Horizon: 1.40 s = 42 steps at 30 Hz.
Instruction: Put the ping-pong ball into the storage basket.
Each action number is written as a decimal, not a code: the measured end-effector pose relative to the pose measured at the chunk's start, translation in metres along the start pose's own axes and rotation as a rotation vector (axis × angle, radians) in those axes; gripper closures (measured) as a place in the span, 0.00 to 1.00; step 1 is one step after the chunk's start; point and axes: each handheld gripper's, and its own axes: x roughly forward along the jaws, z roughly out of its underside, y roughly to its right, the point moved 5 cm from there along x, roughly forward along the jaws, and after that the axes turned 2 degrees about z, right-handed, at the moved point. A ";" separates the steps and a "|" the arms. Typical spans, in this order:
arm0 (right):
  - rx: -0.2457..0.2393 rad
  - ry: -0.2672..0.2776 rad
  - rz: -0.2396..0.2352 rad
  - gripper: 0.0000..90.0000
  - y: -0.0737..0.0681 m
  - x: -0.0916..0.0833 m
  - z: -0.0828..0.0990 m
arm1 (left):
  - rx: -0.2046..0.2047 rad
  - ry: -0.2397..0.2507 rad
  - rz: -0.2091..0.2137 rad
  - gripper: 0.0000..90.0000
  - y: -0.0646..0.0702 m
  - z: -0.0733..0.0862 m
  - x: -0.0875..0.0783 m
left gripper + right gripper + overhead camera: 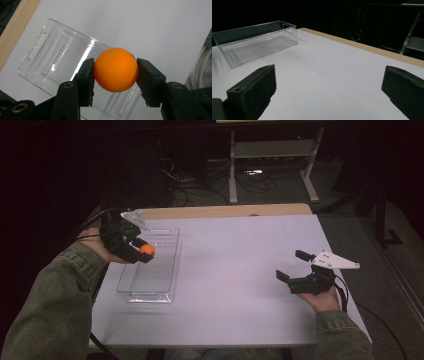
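While the left gripper (141,251) hangs above the clear plastic bin (165,270), its two black jaws are clamped on an orange ball (147,249) — one pad on each side, both pressing the ball's surface, as the left gripper view shows plainly. Ball (116,69) is held in the air, not resting on anything; seen from the left gripper view, the bin (45,55) lies below and behind it, with its moulded handle slot visible at the far end. From the high view the ball sits over the bin's left long wall, toward the far half of the bin.

Bin stands on the white table (235,270), at its left side, long axis running away from the person. A wooden strip (225,211) borders the table's far edge.

Right gripper (290,267) — held low over the right part of the table, well apart from the bin, jaws spread wide with nothing between them. Right gripper view looks across bare tabletop toward the bin (257,37), which stands upright and holds nothing visible. Both forearms wear olive-green sleeves (55,300).
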 end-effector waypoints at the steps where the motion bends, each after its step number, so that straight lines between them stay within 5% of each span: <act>1: 0.000 0.000 0.000 0.00 0.000 0.000 0.000 | -0.001 -0.002 0.002 0.56 0.000 0.000 0.001; 42: -0.013 -0.009 0.001 0.00 -0.001 -0.001 0.001 | 0.043 -0.102 0.107 0.56 0.013 0.016 0.069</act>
